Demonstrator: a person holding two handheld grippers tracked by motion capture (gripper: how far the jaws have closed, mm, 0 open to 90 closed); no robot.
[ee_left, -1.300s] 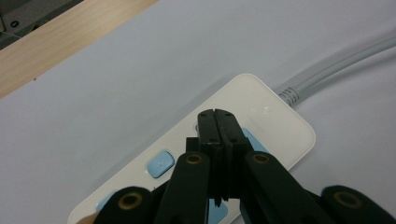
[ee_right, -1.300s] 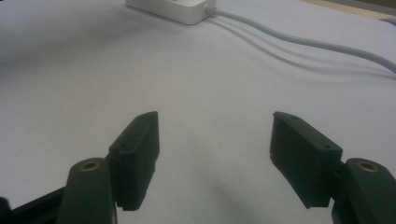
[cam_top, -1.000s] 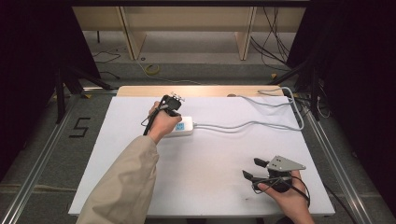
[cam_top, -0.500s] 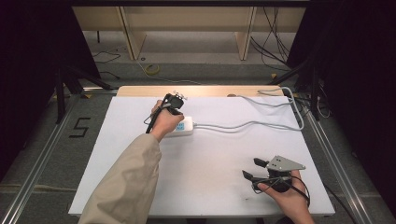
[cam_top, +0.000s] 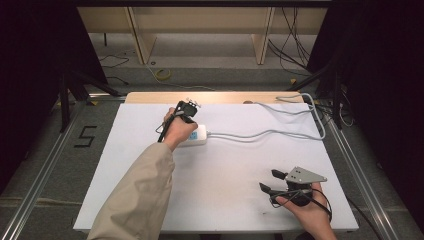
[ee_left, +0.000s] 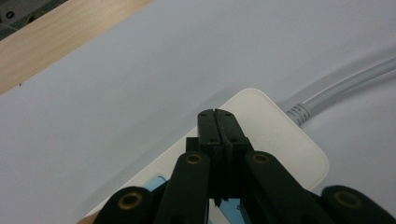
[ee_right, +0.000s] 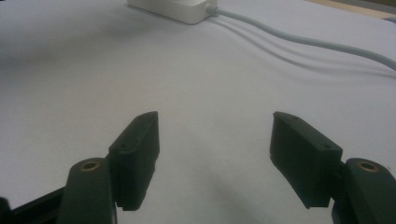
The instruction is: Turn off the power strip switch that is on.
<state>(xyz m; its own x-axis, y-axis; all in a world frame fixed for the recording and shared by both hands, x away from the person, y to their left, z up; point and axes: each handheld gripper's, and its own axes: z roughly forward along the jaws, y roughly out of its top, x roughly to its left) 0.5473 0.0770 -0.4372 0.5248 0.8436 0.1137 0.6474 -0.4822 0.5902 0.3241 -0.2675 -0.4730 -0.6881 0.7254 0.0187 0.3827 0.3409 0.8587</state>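
Observation:
A white power strip (cam_top: 196, 136) lies on the white table (cam_top: 230, 165), and its grey cable (cam_top: 265, 134) runs off to the right. My left gripper (cam_top: 184, 114) is held over the strip's left part, with the hand covering some of it. In the left gripper view that gripper (ee_left: 216, 114) is shut, its jaws pressed together with nothing between them, just above the power strip (ee_left: 280, 144). My right gripper (cam_top: 272, 181) rests near the front right of the table. In the right gripper view it (ee_right: 215, 154) stands open over bare table.
The cable (cam_top: 315, 117) loops along the table's right side and back to the far edge. A wooden strip (cam_top: 150, 97) borders the far side of the table. Metal rails (cam_top: 45, 160) run along the floor on both sides.

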